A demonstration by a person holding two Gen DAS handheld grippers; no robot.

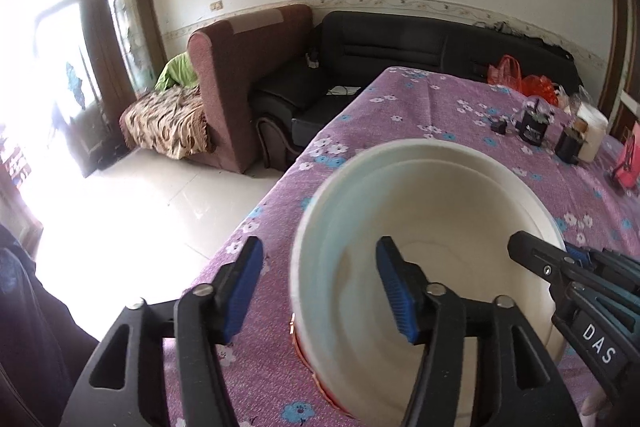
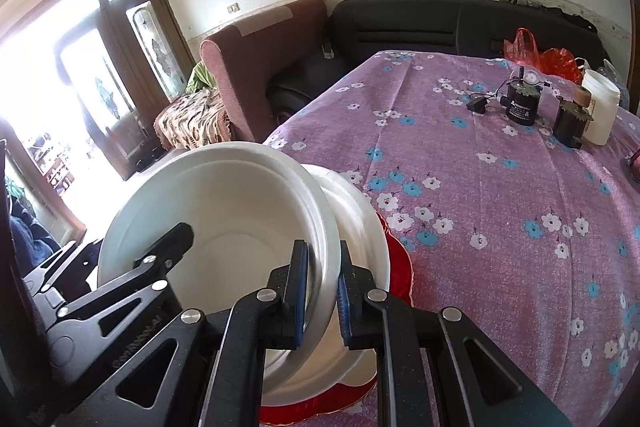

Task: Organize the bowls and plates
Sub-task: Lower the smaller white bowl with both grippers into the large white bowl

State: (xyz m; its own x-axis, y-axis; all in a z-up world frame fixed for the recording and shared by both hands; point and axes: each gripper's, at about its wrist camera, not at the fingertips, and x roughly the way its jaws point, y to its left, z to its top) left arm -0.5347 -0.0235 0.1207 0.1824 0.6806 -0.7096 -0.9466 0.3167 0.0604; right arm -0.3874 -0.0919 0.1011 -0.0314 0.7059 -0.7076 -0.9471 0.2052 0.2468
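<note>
A white bowl [image 2: 224,203] is tilted over a second white bowl [image 2: 360,227], which sits on a red plate [image 2: 400,267] on the purple flowered tablecloth [image 2: 480,187]. My right gripper [image 2: 323,297] is shut on the tilted bowl's right rim. In the left wrist view the white bowl [image 1: 432,211] fills the middle. My left gripper [image 1: 320,287] is open, its jaws straddling the bowl's left wall, one finger [image 1: 394,283] inside and one finger [image 1: 244,283] outside. The right gripper [image 1: 560,267] reaches in at the bowl's right rim. The red plate's edge [image 1: 316,379] peeks out below.
At the table's far right stand a small black pump [image 2: 520,103], a black adapter [image 2: 478,105], a dark motor [image 2: 570,125], a white jar [image 2: 600,107] and red plastic bags [image 2: 540,57]. Sofas [image 2: 400,23] lie beyond the table edge; the floor is at left.
</note>
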